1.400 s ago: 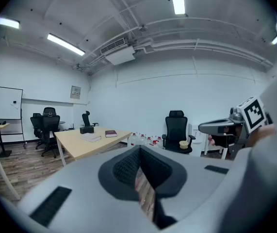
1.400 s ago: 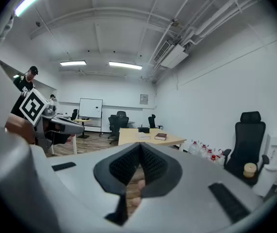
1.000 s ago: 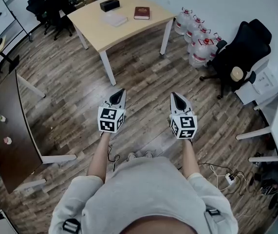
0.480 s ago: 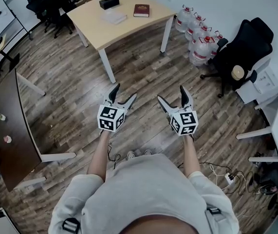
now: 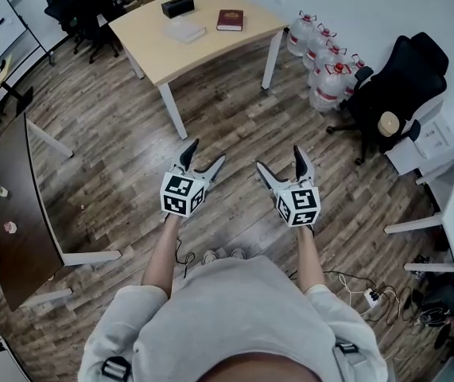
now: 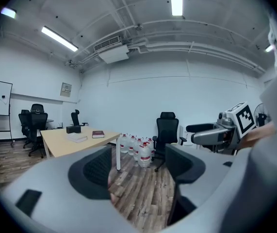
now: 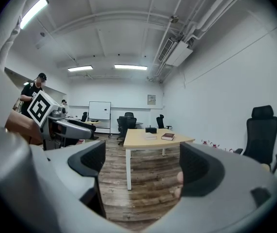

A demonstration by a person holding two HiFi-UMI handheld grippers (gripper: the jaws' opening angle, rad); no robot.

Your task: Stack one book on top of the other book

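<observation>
Our left gripper (image 5: 207, 151) and right gripper (image 5: 280, 157) have just opened wide, empty, far from the light wooden table (image 5: 211, 44) where a dark red book (image 5: 230, 20) and pale grey book (image 5: 185, 29) lie unstacked.

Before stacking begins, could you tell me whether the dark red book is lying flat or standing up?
Lying flat: the dark red book rests cover-up on the light table, apart from the pale book.

Dark red book (image 5: 230, 20) and pale book (image 5: 185, 30), flat and apart, side by side on light wooden table (image 5: 211, 50)
</observation>
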